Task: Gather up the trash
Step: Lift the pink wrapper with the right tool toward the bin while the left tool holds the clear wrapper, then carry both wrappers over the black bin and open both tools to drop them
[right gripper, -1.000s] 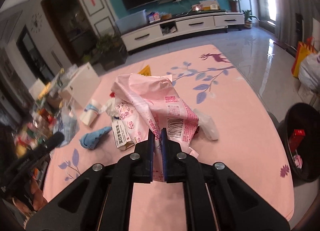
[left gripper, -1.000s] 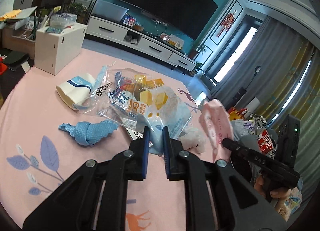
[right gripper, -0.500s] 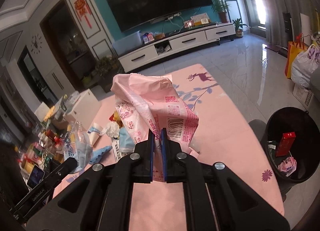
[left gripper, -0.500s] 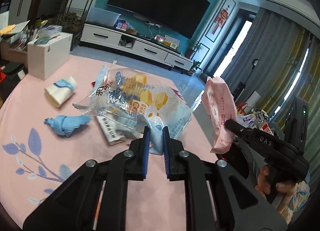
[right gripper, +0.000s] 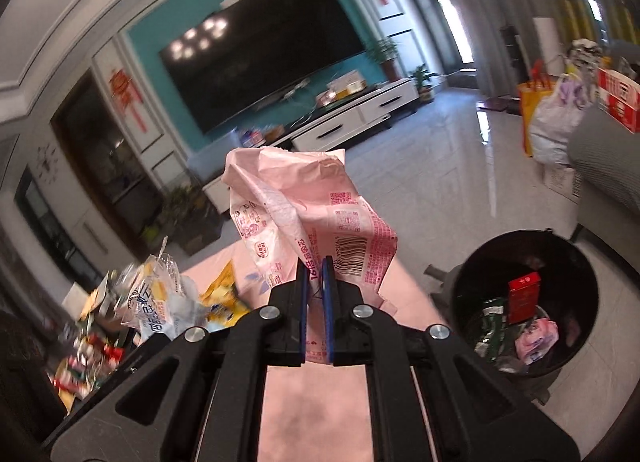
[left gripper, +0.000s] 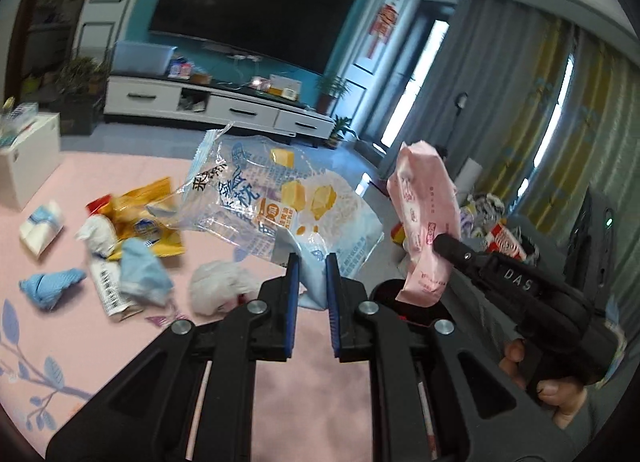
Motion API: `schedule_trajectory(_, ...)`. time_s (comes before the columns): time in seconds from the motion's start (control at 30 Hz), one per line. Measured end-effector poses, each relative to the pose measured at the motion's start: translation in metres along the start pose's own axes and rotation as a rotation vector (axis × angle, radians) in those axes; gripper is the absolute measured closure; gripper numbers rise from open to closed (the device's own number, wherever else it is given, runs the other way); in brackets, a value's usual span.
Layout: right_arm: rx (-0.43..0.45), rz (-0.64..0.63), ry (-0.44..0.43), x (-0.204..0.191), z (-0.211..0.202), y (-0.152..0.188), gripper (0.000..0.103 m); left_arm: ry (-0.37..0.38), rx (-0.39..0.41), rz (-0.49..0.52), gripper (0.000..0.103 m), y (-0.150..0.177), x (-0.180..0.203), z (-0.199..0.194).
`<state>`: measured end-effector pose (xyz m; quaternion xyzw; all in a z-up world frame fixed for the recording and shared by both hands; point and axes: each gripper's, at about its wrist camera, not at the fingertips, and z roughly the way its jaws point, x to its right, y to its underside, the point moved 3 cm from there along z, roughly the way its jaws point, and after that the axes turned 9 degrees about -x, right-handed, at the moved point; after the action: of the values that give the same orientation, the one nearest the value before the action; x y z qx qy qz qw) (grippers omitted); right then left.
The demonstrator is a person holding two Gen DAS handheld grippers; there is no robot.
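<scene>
Your left tongs are clamped on the lower edge of a clear snack bag printed in blue with yellow cubes, and the bag hangs lifted above the pink rug. Your right tongs are pinched tight on a crumpled pink wrapper with a barcode on it; the wrapper stands up above the jaws. In the left wrist view you can see the same pink wrapper held off to the right, above the rim of the black trash bin, with your hand on the handle of the right tongs.

In the right wrist view the black trash bin stands on the tiled floor just beside the rug's edge, to the right of the wrapper. It already holds a red box, a pink packet and other scraps.

More litter lies on the rug: a yellow snack packet, a blue cloth, a light blue crumpled piece, a white crumpled tissue, a small white and blue carton and a printed paper strip. A white box stands at the rug's left edge. Beyond it, a white TV cabinet stands under a large dark television on a teal wall.
</scene>
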<state>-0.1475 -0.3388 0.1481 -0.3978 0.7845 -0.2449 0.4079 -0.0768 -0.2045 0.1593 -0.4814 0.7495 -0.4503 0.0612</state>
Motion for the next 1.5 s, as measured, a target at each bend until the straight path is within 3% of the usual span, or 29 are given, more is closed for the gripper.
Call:
schedule_trajectory(0.17, 0.061, 0.070, 0.093, 0.035, -0.014, -0.007, 0.095, 0.033, -0.027, 0.071, 0.089, 0.001, 0.041, 0.028)
schedule_trajectory(0.47, 0.089, 0.232, 0.165, 0.106, -0.024, -0.014, 0.095, 0.075, -0.100, 0.180, 0.089, 0.004, 0.107, 0.085)
schedule_trajectory(0.73, 0.057, 0.375, 0.214, 0.163, -0.023, -0.009, 0.095, 0.139, -0.171, 0.242, 0.088, 0.016, 0.149, 0.133)
schedule_trajectory(0.93, 0.023, 0.491, 0.242, 0.205, -0.017, 0.000, 0.095, 0.262, -0.268, 0.246, 0.088, 0.025, 0.169, 0.172)
schedule_trajectory(1.13, -0.017, 0.579, 0.261, 0.233, -0.009, 0.010, 0.095, 0.279, -0.340, 0.254, 0.088, 0.039, 0.184, 0.207)
schedule_trajectory(1.5, -0.101, 0.588, 0.309, 0.252, 0.011, 0.013, 0.095, 0.303, -0.505, 0.157, 0.087, 0.064, 0.172, 0.258)
